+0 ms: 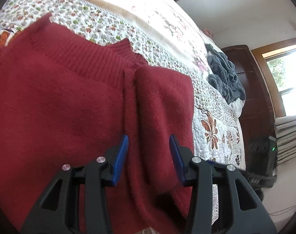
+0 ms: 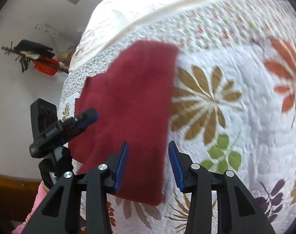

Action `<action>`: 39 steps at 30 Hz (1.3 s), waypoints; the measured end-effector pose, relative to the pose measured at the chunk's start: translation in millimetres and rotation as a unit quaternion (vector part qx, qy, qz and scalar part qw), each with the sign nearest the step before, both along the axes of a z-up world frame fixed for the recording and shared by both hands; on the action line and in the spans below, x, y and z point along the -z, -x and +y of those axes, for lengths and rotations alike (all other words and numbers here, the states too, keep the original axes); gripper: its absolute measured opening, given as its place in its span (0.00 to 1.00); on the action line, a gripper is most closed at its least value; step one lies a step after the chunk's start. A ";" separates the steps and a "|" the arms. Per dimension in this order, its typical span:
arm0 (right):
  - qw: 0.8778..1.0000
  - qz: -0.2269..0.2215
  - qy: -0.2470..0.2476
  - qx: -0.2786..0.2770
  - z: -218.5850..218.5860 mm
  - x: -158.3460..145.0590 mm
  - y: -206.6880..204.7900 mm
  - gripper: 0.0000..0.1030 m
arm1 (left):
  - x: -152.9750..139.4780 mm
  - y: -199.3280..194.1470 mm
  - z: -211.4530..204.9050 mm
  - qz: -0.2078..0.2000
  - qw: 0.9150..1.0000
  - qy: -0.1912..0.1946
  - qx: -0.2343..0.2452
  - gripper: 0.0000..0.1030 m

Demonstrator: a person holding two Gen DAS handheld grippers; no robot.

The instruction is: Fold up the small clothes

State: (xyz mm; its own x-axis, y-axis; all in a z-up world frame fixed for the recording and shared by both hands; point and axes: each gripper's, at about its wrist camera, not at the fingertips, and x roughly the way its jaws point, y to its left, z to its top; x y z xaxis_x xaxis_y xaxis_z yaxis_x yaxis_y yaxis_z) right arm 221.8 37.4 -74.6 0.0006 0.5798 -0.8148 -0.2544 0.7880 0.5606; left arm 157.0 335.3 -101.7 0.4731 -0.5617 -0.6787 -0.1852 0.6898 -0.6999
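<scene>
A dark red knit sweater (image 1: 60,101) lies on the floral quilt (image 1: 216,117) of a bed, its ribbed hem toward the far side and one side folded over as a thick flap (image 1: 163,101). My left gripper (image 1: 149,146) hovers open just above that flap, nothing between its blue pads. In the right wrist view the sweater (image 2: 132,105) shows as a long folded red rectangle. My right gripper (image 2: 148,152) is open over its near right edge. The left gripper (image 2: 70,124) appears there at the sweater's left side.
A crumpled dark grey-blue garment (image 1: 224,74) lies further along the bed. A dark wooden headboard (image 1: 251,89) and a window are beyond it. A black device with a green light (image 1: 265,152) stands on the floor. A pink sleeve (image 2: 36,204) shows at lower left.
</scene>
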 end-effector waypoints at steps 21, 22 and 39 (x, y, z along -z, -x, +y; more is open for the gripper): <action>0.999 0.023 -0.024 0.001 -10.8 41.2 13.6 0.45 | 21.0 -20.0 -12.5 0.012 0.999 0.038 0.015 0.53; 1.000 0.022 -0.021 0.000 -10.8 41.1 13.8 0.45 | 21.8 -22.8 -17.2 0.012 0.999 0.035 0.020 0.54; 1.000 0.011 -0.027 0.000 -9.3 29.8 20.2 0.45 | -38.1 -5.0 -20.0 -0.075 0.997 -0.007 0.004 0.15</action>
State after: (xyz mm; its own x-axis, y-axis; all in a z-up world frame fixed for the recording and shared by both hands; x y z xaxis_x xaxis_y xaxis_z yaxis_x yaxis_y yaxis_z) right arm 201.6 28.1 -104.5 -0.0172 0.6236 -0.7816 -0.2407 0.7561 0.6086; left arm 161.9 315.4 -63.6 0.5660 -0.5572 -0.6076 -0.0731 0.7001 -0.7102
